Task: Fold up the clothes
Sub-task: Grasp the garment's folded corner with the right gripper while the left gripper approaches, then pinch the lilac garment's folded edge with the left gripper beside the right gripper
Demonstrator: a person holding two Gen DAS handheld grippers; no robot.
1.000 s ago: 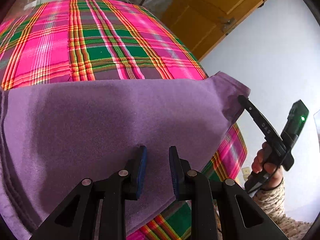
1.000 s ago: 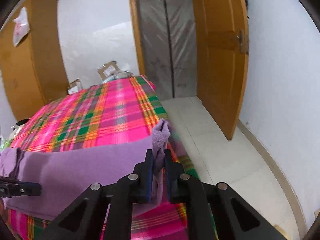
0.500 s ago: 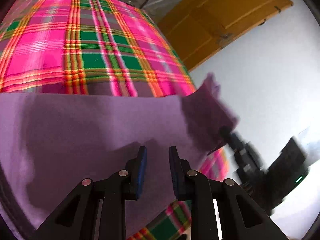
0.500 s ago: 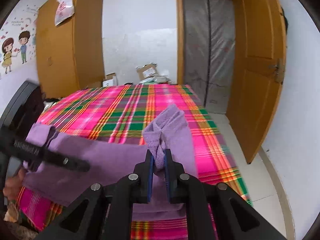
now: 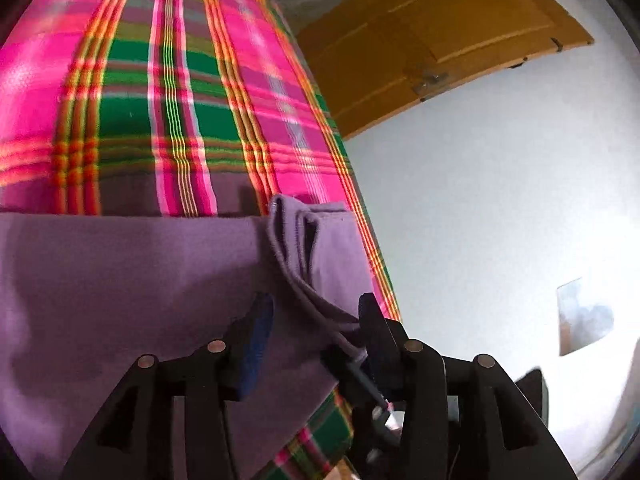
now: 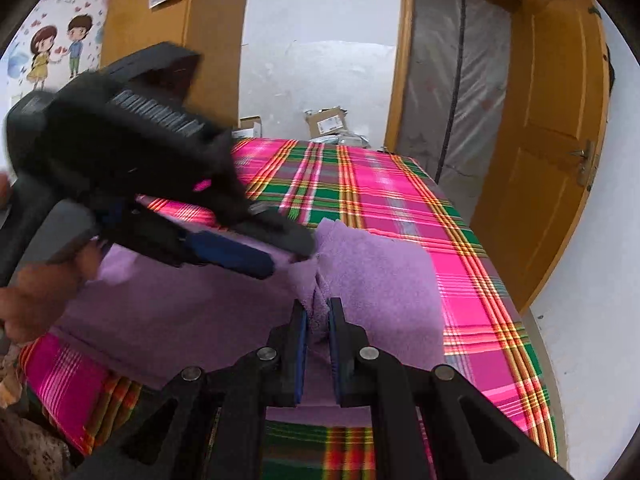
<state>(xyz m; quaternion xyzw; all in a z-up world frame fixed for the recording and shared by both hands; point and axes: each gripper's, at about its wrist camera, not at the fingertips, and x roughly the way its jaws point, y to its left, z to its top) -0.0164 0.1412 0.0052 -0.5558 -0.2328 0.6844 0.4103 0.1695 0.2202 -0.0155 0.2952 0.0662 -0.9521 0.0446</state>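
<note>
On the plaid bed, right claw grips purple cloth; left claw gapes.

I see a bed under a pink-and-green plaid cover, with a purple garment lying across its near end, toward six o'clock.

Cloth lies on near end of bed – bedspread runs on behind it toward boxes at far wall. My right gripper sits at near edge, cloth fold between its fingers. My left gripper reaches in from left, tips just behind that fold. Door right of bed – wardrobe far left.
</note>
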